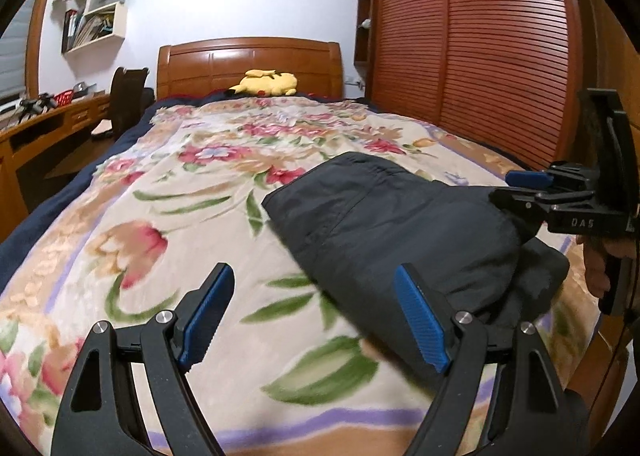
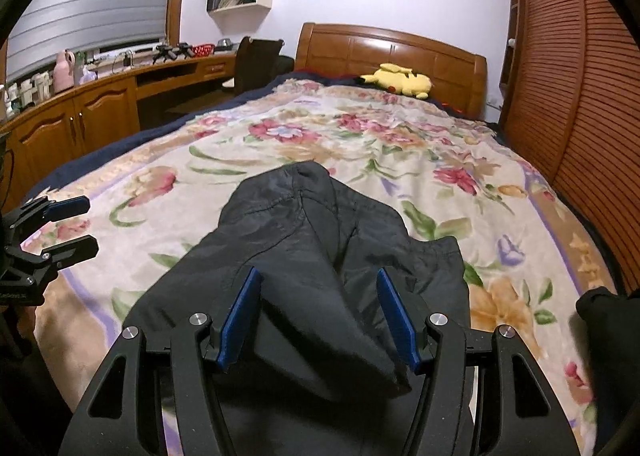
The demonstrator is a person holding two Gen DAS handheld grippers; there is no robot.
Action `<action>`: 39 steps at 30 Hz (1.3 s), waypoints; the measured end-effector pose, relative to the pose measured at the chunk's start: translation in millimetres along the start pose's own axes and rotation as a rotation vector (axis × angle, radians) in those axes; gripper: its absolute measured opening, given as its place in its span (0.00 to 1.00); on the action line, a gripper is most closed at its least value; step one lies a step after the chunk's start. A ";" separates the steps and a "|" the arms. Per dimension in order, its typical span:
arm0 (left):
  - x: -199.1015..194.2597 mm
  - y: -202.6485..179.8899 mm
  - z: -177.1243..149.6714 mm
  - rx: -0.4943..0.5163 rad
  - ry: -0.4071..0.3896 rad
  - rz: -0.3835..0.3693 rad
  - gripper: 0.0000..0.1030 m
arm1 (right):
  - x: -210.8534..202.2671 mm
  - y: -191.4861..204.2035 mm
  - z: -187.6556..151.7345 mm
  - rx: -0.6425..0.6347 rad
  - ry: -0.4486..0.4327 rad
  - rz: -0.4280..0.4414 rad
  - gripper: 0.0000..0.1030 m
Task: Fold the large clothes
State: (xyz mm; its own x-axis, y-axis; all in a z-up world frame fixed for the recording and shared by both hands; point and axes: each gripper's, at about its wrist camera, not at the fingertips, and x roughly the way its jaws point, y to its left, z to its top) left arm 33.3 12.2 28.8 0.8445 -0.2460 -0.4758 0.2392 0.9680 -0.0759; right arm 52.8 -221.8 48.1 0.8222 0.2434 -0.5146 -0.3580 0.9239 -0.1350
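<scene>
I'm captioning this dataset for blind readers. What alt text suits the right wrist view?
The right gripper hovers open over a dark garment bunched on a floral blanket covering a bed. The left gripper shows at the left edge, and a yellow plush toy lies by the wooden headboard.

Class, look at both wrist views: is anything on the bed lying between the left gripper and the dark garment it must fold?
Nothing visible does. The left gripper is open over the floral blanket, and only bare blanket lies between it and the dark garment. The yellow plush toy sits far off by the headboard.
</scene>
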 end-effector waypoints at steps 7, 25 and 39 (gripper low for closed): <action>-0.7 6.3 -14.0 0.006 -0.014 -0.008 0.80 | 10.8 -2.3 6.9 0.007 0.060 -0.007 0.62; 4.3 9.8 -20.7 -0.016 0.014 -0.043 0.80 | 31.9 -5.7 16.0 0.053 0.208 0.186 0.22; 5.7 7.7 -20.6 -0.010 0.012 -0.052 0.80 | -89.8 5.1 36.1 -0.054 -0.102 -0.039 0.07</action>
State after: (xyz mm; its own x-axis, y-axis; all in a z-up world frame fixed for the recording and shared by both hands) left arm 30.1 19.3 7.4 0.8250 -0.2955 -0.4817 0.2779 0.9544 -0.1095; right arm -6.9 -228.3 124.2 0.8755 0.2392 -0.4199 -0.3461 0.9167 -0.1996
